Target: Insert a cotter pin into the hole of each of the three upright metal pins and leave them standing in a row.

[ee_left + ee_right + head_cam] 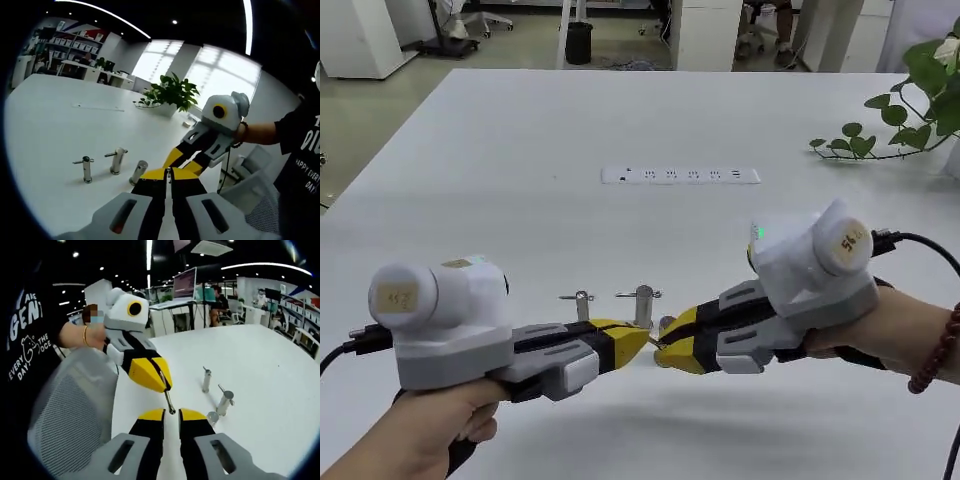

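Left gripper (pixel 644 342): held low at the near left of the white table (pixel 620 100) in the person's left hand (pixel 430 430). In its own view the jaws are closed tight on the loose cotter pin (pixel 170 402), which projects forward from the yellow tips. Right gripper (pixel 171 415): held opposite in the right hand (pixel 890 330), tips facing the left gripper's and just beside them. Its jaws stand a narrow gap apart. The free end of the loose cotter pin reaches that gap, but whether it touches either jaw cannot be told. Both grippers are above the table surface, not resting on it. Just beyond the meeting tips stands the bare metal pin (pixel 138 172), upright, with nothing through it; in the head view it is partly hidden behind the right gripper's jaws. Next in the row is the middle metal pin (pixel 643 304), upright, with a fitted cotter pin (pixel 630 294) crossing its upper end. Beyond that is the end metal pin (pixel 582 304), also upright, with a second fitted cotter (pixel 568 297) through its top. The three pins stand in a line, near one another but apart. Farther back, near the middle of the table, a white power strip (pixel 680 176) lies flat. A leafy plant (pixel 910 90) sits at the far right edge. Past the table are office chairs and desks; detail there is too small to report.
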`<state>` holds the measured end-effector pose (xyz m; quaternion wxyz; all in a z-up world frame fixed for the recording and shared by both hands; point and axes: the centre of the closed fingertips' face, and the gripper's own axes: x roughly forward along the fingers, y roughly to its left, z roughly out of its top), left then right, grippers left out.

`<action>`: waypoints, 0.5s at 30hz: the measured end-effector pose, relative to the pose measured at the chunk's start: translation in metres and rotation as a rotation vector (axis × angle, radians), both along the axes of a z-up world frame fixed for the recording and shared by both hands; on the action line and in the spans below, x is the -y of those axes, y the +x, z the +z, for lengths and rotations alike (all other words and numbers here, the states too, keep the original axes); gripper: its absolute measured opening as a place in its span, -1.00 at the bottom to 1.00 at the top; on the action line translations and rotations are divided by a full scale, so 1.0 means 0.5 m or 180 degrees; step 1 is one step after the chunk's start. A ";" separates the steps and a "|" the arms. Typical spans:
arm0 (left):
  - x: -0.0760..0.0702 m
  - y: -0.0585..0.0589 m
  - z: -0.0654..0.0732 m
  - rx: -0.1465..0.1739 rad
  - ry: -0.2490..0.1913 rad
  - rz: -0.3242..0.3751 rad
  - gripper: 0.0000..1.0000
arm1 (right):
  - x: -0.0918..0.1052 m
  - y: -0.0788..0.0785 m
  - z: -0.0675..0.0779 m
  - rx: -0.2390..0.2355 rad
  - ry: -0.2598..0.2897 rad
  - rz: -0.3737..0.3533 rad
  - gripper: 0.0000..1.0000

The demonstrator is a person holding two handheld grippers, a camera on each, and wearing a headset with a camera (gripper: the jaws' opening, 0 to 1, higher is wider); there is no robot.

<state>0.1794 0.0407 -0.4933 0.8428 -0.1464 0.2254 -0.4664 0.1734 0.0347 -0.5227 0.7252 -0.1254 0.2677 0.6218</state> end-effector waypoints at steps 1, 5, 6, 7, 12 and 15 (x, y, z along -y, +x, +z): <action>-0.001 0.000 0.000 0.0019 0.0002 -0.0005 -1.00 | 0.001 0.001 0.000 -0.0030 0.0022 -0.0025 -0.88; -0.006 -0.004 0.003 0.0103 -0.0008 -0.0071 -1.00 | 0.002 -0.002 0.005 -0.0203 0.0176 -0.0118 -0.87; -0.007 -0.005 0.005 0.0126 -0.0014 -0.0092 -1.00 | 0.001 -0.004 0.007 -0.0255 0.0224 -0.0140 -0.87; -0.007 -0.007 0.006 0.0150 -0.0017 -0.0108 -1.00 | 0.001 -0.005 0.009 -0.0292 0.0255 -0.0139 -0.87; -0.010 -0.016 0.011 0.0213 -0.0067 -0.0190 -1.00 | -0.005 -0.022 0.019 -0.0510 0.0452 -0.0126 -0.88; -0.009 -0.023 0.014 0.0218 -0.0108 -0.0236 -1.00 | -0.013 -0.032 0.026 -0.0625 0.0567 -0.0129 -0.89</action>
